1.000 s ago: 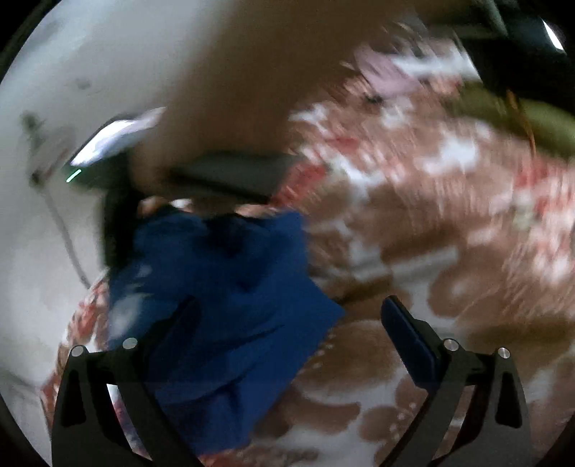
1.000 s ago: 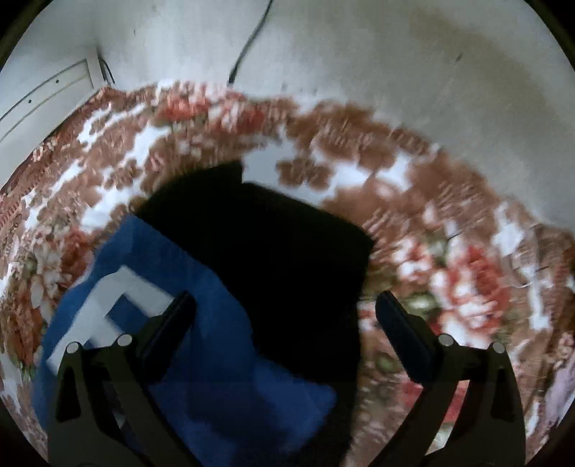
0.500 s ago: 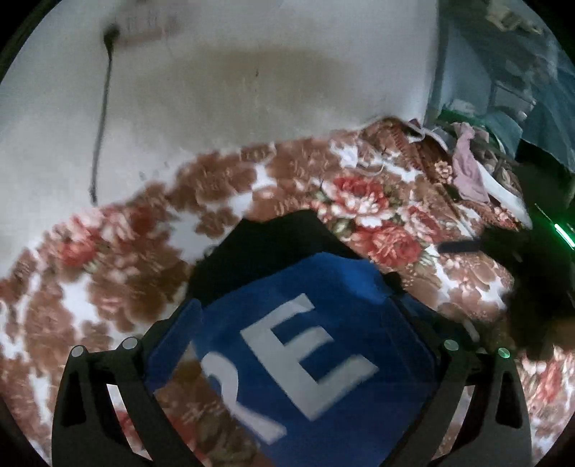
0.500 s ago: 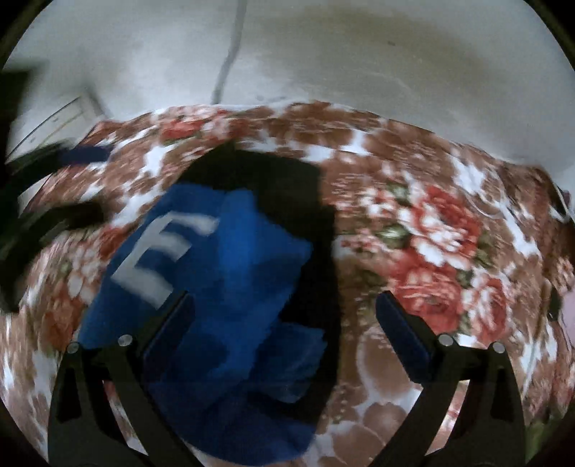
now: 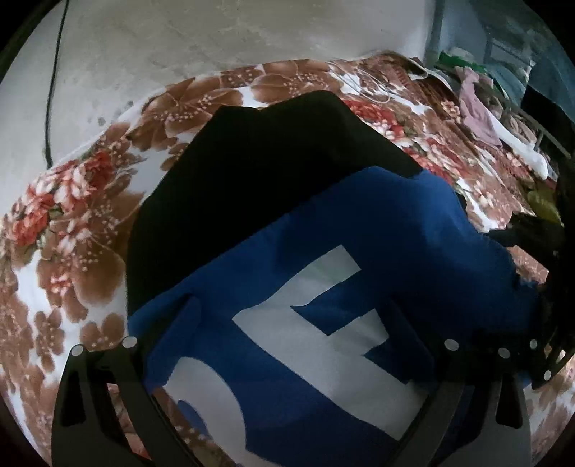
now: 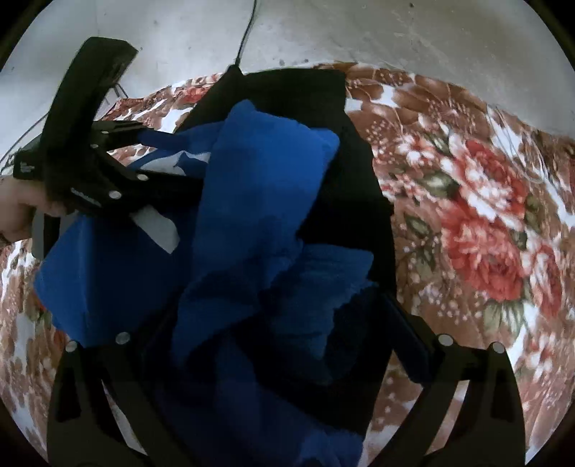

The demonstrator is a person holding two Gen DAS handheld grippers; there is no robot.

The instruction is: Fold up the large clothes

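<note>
Left wrist view first, biggest thing down: the bed (image 5: 72,230) under its brown-and-red floral bedspread (image 5: 86,273) fills most of what I see, running up to a pale wall (image 5: 251,32) behind. On it lies a black garment (image 5: 251,172), spread fairly flat, and over its near part sits the blue garment (image 5: 377,230) with big white letters (image 5: 323,323), which is the piece I take to be in hand. Off to the far right is a heap of other clothes (image 5: 478,107), too small to sort out.

From the right wrist view the blue garment (image 6: 258,215) is bunched into a rough band running away from me, its long axis pointing toward the wall, with the black garment (image 6: 359,186) showing along its right side.

My left gripper (image 5: 291,330) stands spread wide, the blue cloth with the letters lying between and beneath its fingers (image 5: 187,319); nothing looks pinched. In the right wrist view that same left gripper (image 6: 154,169) reaches in from the left, against the blue cloth's left edge. My right gripper (image 6: 276,337) is also spread, its fingers (image 6: 406,337) straddling the near end of the bunched band.

I judge the fold is partway: the blue piece lies straight ahead of both grippers, the right one nearer its crumpled end, so smoothing or turning that end along the long axis looks like my next concern.
</note>
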